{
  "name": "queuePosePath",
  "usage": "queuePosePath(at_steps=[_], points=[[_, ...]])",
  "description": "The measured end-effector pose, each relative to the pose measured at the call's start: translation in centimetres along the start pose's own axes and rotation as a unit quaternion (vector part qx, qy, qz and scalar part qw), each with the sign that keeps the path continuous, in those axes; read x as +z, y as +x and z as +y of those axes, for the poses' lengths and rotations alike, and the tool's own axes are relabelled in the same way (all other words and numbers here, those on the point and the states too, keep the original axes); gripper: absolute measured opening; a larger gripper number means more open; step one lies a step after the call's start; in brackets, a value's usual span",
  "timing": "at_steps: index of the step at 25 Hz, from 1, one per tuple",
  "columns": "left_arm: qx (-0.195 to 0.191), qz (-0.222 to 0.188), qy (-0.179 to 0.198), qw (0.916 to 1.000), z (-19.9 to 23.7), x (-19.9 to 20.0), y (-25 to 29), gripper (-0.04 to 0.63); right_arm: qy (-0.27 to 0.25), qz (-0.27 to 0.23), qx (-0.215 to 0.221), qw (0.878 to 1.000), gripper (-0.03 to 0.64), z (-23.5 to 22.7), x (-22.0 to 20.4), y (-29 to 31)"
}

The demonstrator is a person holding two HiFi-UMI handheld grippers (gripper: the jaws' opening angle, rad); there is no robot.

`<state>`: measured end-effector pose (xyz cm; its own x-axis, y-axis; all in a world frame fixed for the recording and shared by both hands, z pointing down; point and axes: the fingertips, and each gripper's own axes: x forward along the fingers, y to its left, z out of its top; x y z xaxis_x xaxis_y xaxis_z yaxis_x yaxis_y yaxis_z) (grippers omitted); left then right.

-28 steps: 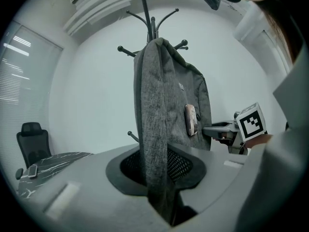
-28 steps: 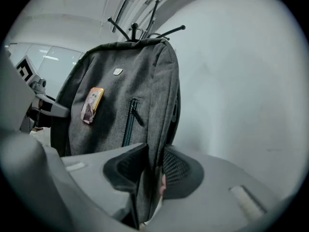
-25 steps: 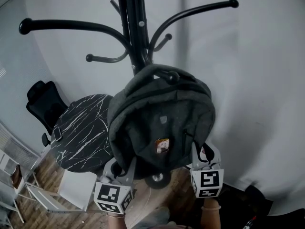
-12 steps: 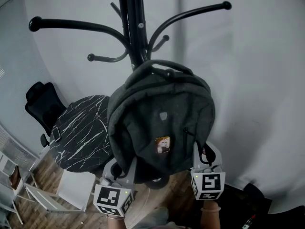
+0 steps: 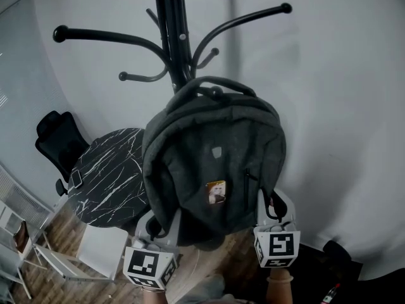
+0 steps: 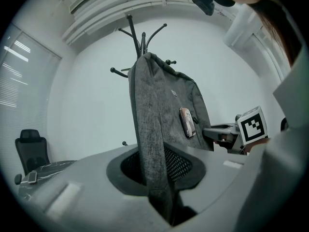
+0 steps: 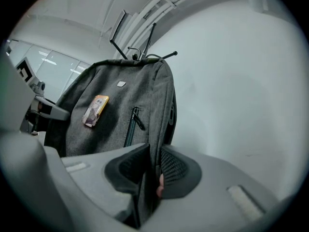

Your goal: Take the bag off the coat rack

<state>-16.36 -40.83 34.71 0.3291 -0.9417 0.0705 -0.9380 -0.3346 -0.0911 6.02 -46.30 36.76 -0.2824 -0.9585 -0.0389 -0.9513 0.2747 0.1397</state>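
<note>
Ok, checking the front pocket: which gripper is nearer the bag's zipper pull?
Right. The right gripper, jaws just closing further on the bag's lower edge, sits just below the zipper pull; the left gripper grips the opposite edge, beyond the badge.

One each — bag (image 5: 215, 163), coat rack (image 5: 171, 37), table (image 5: 107, 176), chair (image 5: 57, 138) — two grippers (image 6: 161, 178) (image 7: 152, 170)

your dark grey felt backpack (image 5: 215, 170) hangs upright, front panel facing you, small picture badge on it, top handle looped over a lower hook of the black metal coat rack (image 5: 171, 37).
</note>
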Motion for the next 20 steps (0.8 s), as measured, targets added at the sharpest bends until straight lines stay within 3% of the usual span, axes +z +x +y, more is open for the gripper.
queuePosePath(at_steps=[20], points=[[-0.003, -0.013, 0.011, 0.9999, -2.7, 1.4, -3.9, 0.089, 0.000, -0.023, -0.010, 1.000, 0.064, -0.2, 1.7, -5.4]])
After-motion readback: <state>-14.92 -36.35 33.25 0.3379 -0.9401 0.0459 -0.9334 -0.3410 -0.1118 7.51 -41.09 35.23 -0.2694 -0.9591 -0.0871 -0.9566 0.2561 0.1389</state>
